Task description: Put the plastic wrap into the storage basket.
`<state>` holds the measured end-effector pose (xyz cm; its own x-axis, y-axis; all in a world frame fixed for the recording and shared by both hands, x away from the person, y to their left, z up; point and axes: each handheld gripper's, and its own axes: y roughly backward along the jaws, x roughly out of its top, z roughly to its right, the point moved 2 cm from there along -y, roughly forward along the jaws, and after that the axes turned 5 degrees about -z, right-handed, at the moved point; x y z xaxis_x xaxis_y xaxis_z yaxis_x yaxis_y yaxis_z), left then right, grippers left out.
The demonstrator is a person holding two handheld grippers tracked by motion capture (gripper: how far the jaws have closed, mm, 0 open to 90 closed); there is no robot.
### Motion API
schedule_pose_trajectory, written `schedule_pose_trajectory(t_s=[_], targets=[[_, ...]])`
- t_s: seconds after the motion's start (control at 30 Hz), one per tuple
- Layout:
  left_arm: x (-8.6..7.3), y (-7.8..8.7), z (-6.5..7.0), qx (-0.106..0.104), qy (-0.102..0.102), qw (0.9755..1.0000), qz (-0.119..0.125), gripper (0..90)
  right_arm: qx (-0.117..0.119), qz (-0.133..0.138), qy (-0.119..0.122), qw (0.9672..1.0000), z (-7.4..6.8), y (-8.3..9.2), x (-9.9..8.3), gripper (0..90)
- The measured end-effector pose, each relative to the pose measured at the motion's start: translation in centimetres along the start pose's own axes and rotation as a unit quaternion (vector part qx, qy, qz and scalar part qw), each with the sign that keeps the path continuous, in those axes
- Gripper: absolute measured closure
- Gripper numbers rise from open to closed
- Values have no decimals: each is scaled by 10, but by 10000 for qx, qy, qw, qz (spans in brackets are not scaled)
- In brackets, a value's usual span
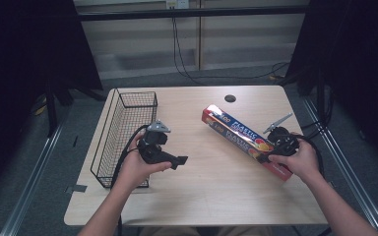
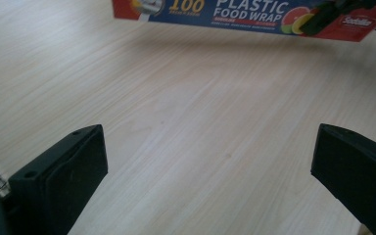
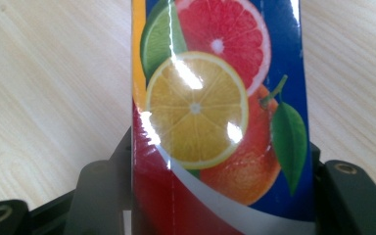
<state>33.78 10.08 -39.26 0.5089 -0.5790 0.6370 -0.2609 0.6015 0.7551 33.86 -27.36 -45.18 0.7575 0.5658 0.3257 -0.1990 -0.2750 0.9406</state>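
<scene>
Gripping plastic wrap box (image 1: 246, 138): right claw (image 1: 268, 158); left claw (image 1: 179, 161) released over pale wood table (image 1: 202, 191).

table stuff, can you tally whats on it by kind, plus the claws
plastic food wrap box: 1, clamped in the right claw
black wire basket: 1, at the table's left edge
claws: 2, the left claw open over bare wood
total: 4
</scene>
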Motion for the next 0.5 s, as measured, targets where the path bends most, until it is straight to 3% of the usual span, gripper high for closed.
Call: schedule_pose_trajectory(t_s=[0.1,0.5], targets=[[8,1,0,-128,-49,9999,15,0,31,-4,142,9999,-7,4,1,426],[32,-3,-3,8,-465,9989,-83,17,101,-38,522,9986,-22,10,3,425]])
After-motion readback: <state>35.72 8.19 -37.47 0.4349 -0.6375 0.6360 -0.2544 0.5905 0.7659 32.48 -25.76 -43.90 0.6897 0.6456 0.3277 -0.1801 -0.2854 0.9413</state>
